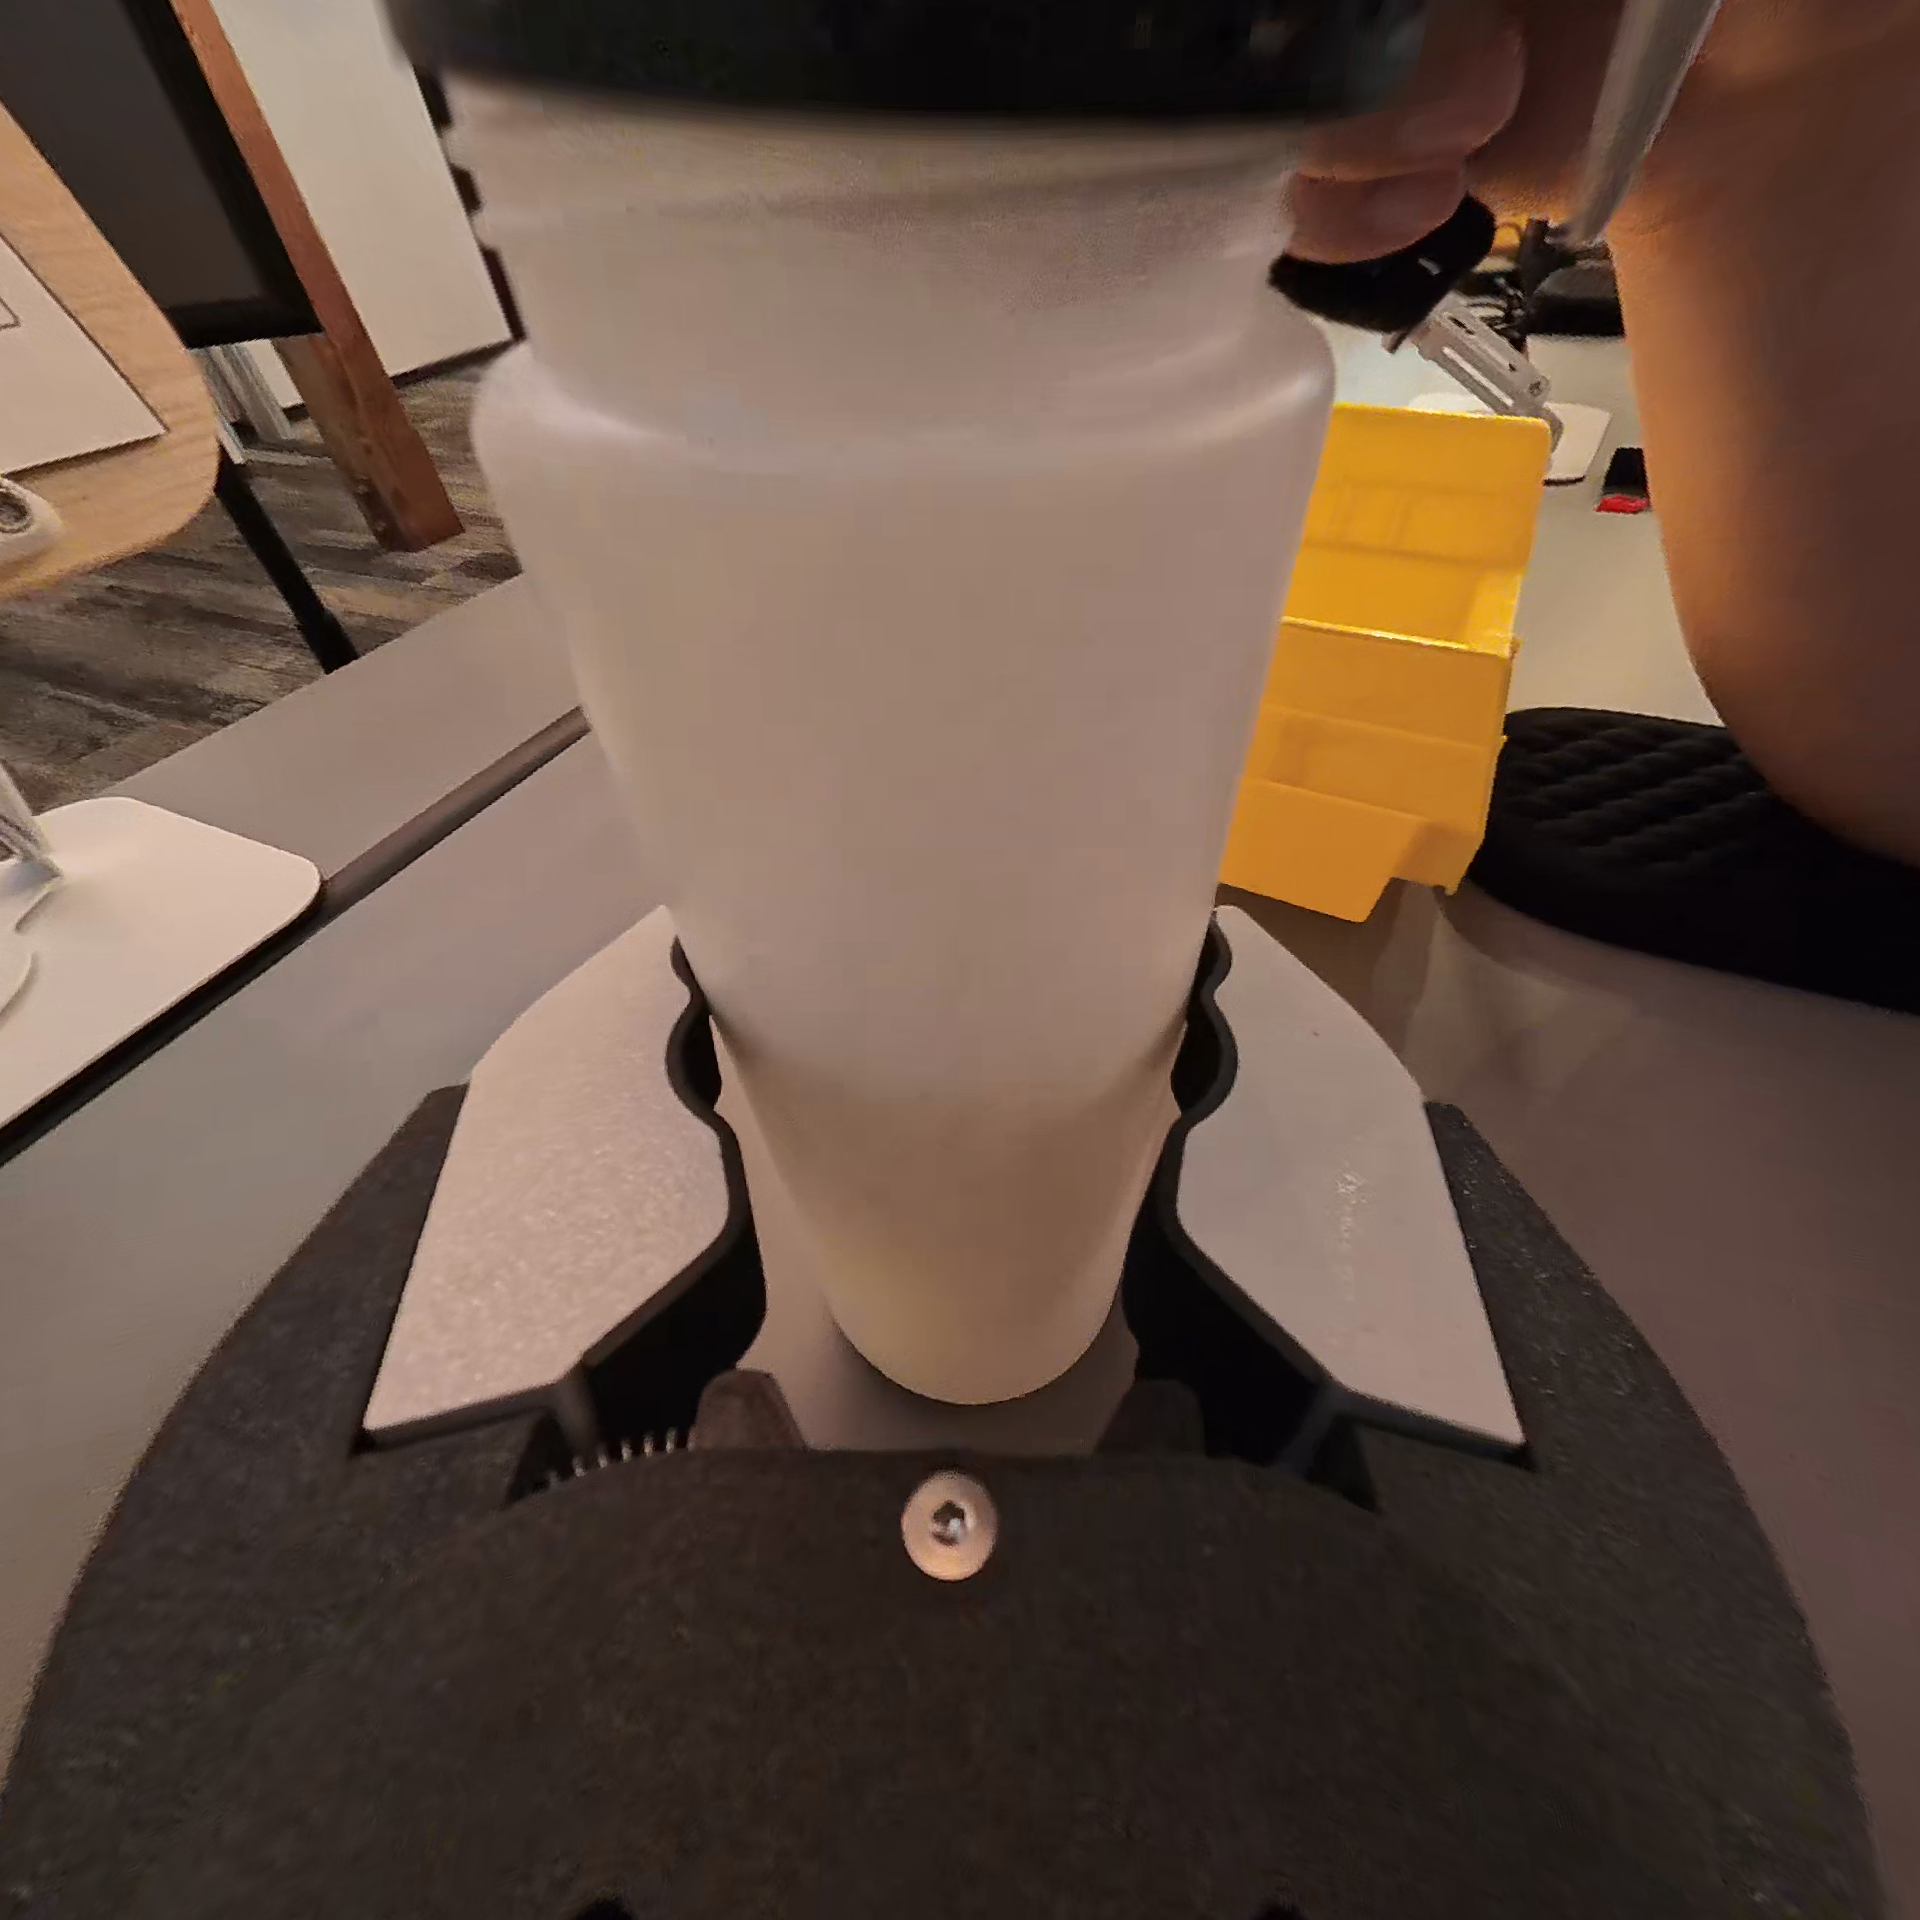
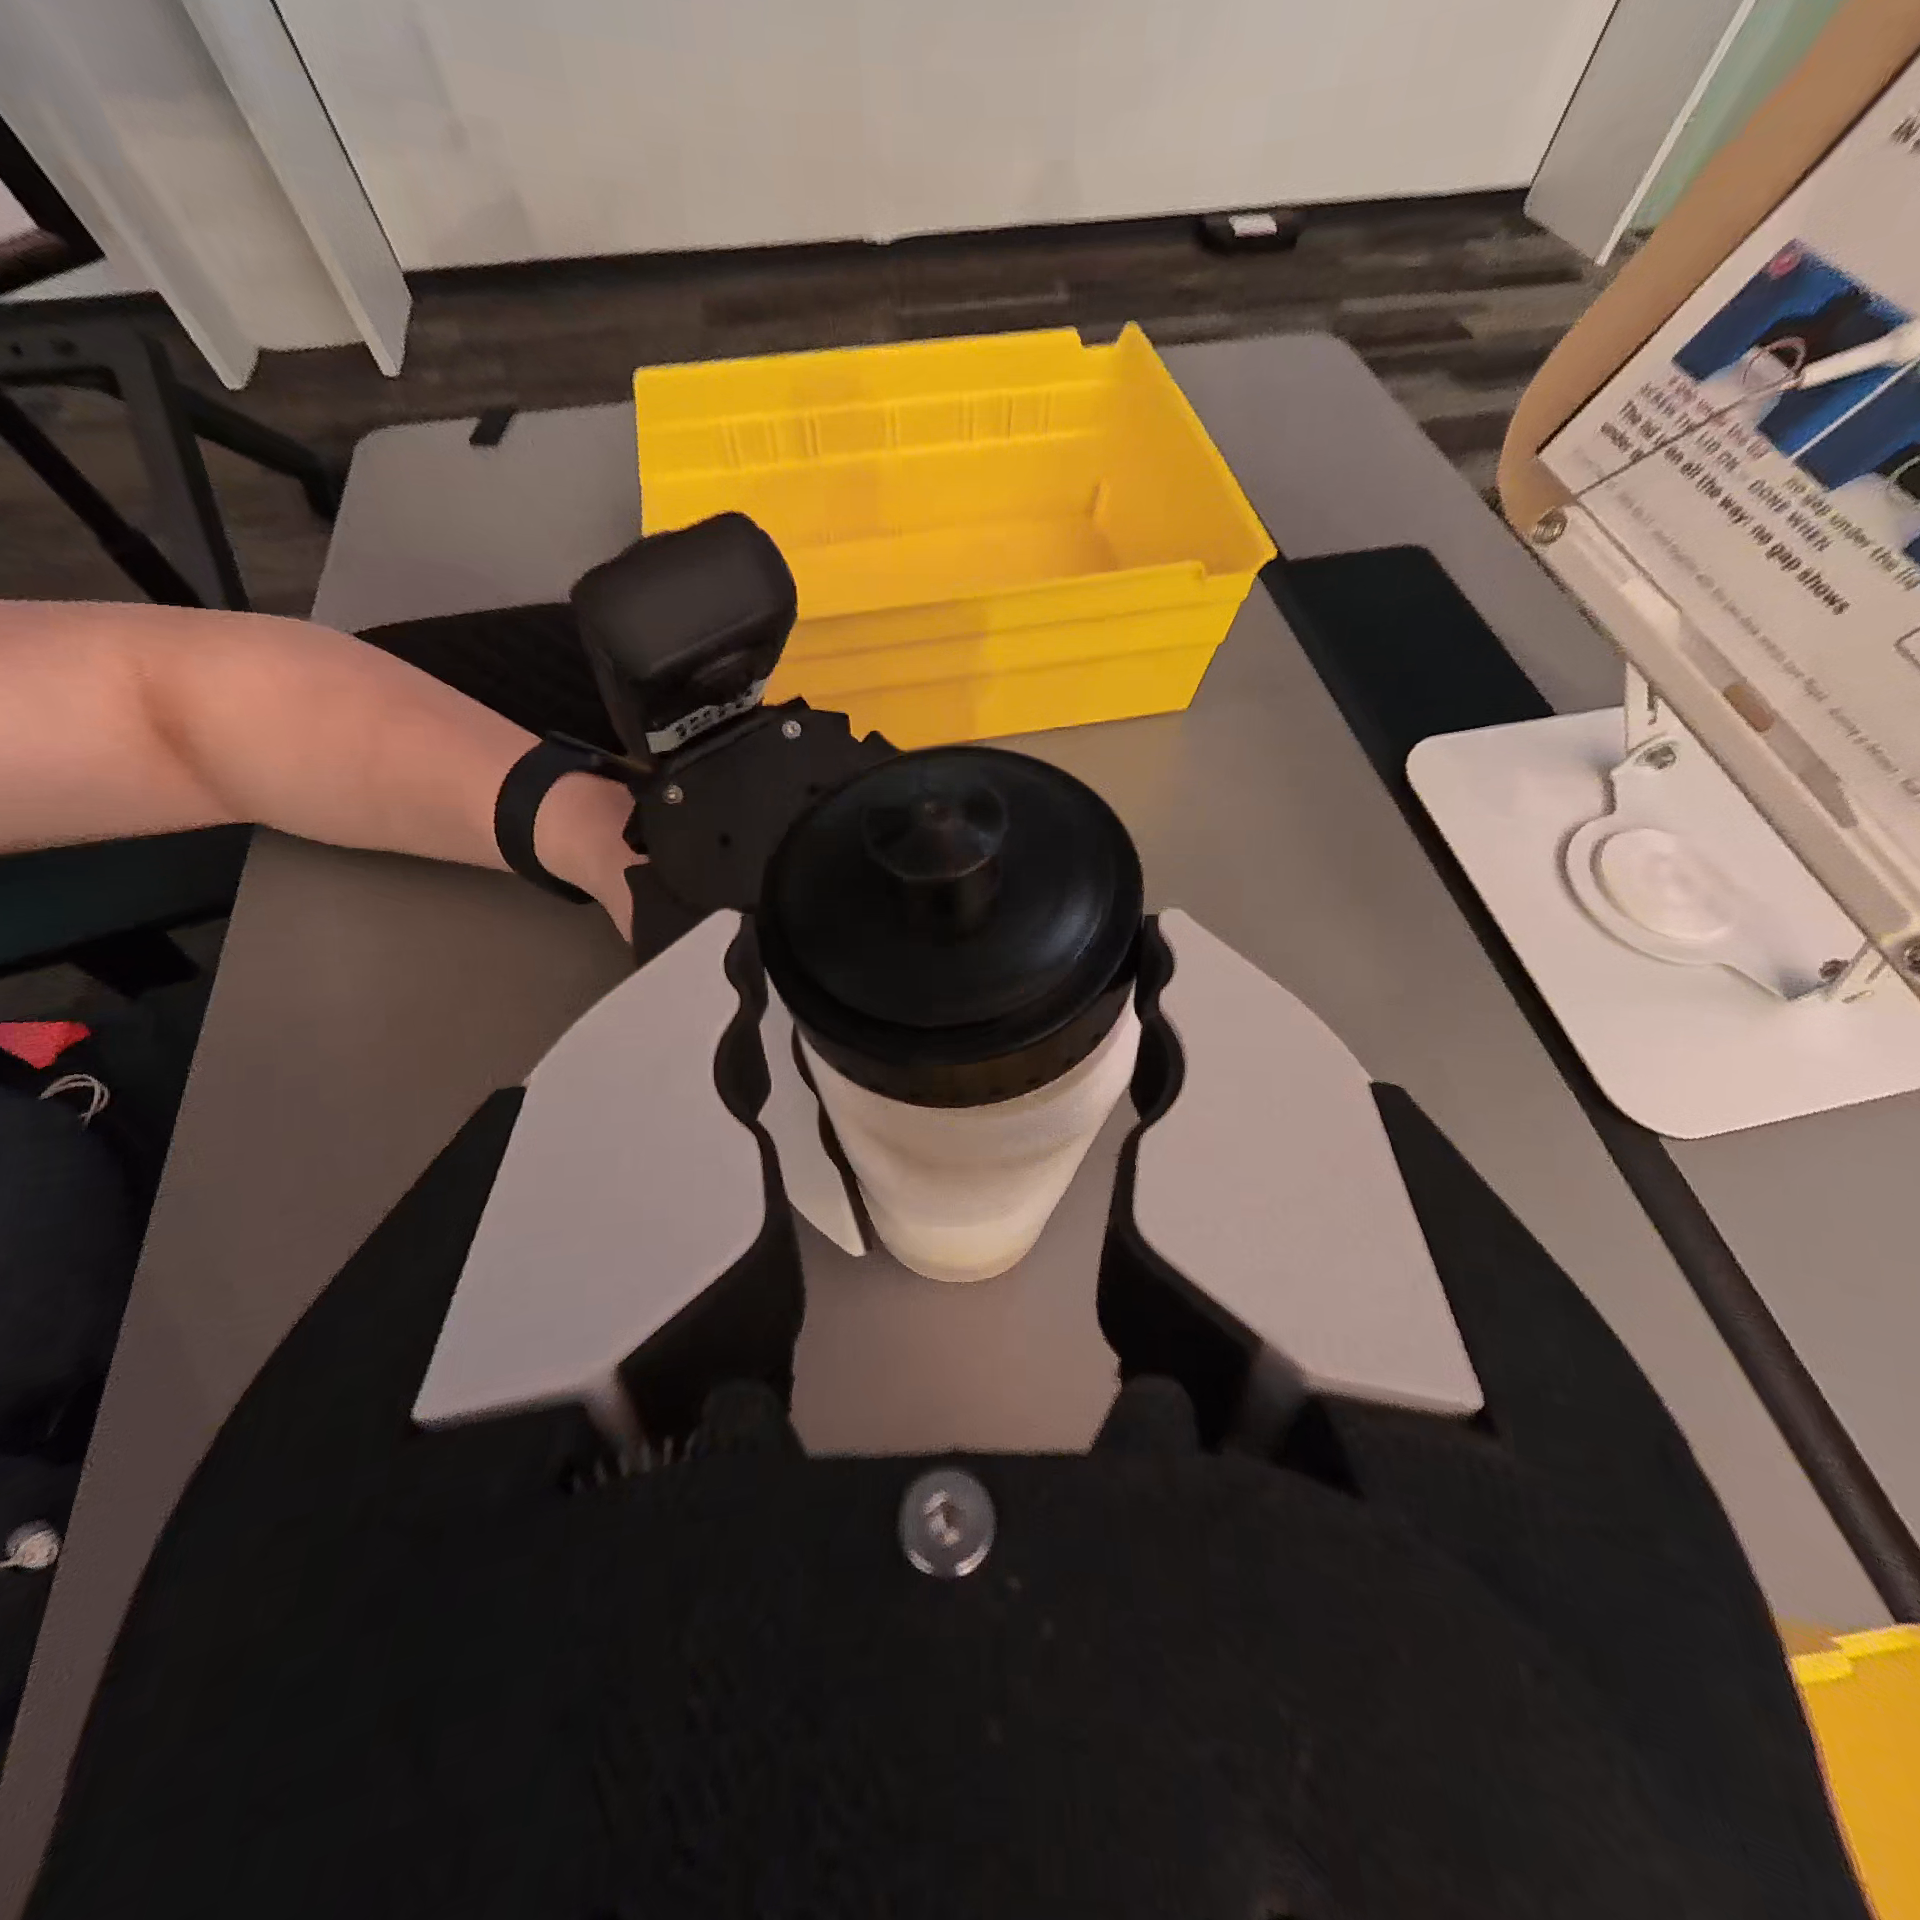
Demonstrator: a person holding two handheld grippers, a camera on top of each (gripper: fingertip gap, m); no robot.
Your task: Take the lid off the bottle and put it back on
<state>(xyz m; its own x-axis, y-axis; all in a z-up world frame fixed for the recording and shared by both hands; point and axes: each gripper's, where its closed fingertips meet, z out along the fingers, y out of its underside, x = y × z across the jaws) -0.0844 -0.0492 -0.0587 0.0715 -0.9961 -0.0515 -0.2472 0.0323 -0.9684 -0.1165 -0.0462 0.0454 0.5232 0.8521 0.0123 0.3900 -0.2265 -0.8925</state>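
A white translucent bottle (image 1: 914, 675) stands upright on the grey table (image 1: 312, 1091). My left gripper (image 1: 951, 1039) is shut on its lower body, one finger on each side. A black lid (image 1: 914, 52) with a spout sits on the bottle's top. In the right wrist view I look down on the lid (image 2: 945, 883) and the bottle (image 2: 956, 1164). My right gripper (image 2: 951, 997) is closed around the lid's rim, its fingers touching both sides. The left gripper's body (image 2: 727, 821) and the hand holding it show at the left behind the bottle.
An open yellow bin (image 2: 935, 540) stands just behind the bottle; it also shows in the left wrist view (image 1: 1392, 644). A white stand (image 2: 1662, 935) with an instruction board is on the right. A black mat (image 1: 1683, 831) lies beside the bin. A white plate (image 1: 135, 914) lies at the left.
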